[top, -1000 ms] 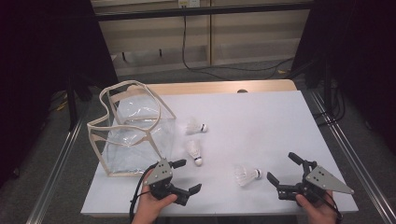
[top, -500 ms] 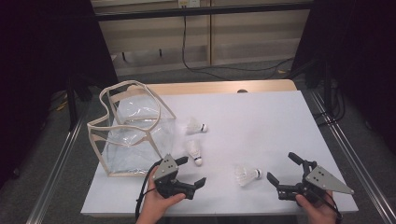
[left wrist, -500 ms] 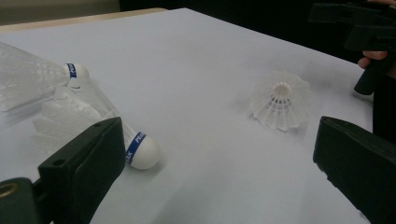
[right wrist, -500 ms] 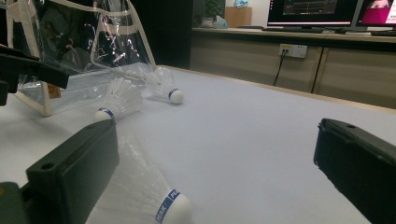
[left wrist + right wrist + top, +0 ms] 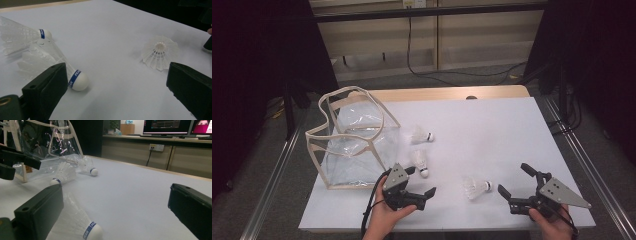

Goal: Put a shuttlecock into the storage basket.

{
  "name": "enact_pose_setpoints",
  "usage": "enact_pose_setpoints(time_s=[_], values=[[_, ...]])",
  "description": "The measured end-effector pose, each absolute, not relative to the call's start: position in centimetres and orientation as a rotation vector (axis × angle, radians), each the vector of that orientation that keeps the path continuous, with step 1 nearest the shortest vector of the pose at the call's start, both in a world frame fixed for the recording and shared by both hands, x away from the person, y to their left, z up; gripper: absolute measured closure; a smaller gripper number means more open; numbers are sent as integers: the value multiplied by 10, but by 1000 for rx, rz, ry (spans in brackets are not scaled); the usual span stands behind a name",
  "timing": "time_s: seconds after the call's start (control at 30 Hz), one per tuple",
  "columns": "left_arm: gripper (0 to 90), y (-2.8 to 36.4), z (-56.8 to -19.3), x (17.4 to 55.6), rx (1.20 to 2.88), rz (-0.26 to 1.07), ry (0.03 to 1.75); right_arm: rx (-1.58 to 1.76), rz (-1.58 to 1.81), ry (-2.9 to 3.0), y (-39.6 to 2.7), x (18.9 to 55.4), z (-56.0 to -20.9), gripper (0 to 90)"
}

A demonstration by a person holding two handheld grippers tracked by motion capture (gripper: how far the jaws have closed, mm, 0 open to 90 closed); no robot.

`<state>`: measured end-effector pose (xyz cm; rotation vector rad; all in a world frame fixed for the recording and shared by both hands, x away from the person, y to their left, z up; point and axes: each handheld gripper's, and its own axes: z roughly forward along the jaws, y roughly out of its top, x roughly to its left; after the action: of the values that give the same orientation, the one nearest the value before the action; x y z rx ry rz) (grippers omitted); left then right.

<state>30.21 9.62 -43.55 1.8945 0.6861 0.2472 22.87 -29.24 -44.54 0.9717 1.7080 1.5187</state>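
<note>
Three shuttlecocks lie on the counter beside the clear bag point(image 5: 354, 145). Nearest the bag's front corner is the middle one point(image 5: 420, 162), just beyond my left tool point(image 5: 421, 181), whose jaws stand wide and empty. Another point(image 5: 420, 135) lies farther back by the bag; the third point(image 5: 476, 187) lies well right of it, just before my right tool point(image 5: 515, 181), also wide, holding nothing.
</note>
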Motion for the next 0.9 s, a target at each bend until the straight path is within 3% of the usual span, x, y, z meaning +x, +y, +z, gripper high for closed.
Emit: enact_pose_setpoints(time_s=[0.9], values=[[46, 82, -437, 311, 1897, 274, 754, 967, 1514, 1713, -293, 228, -445, 0]])
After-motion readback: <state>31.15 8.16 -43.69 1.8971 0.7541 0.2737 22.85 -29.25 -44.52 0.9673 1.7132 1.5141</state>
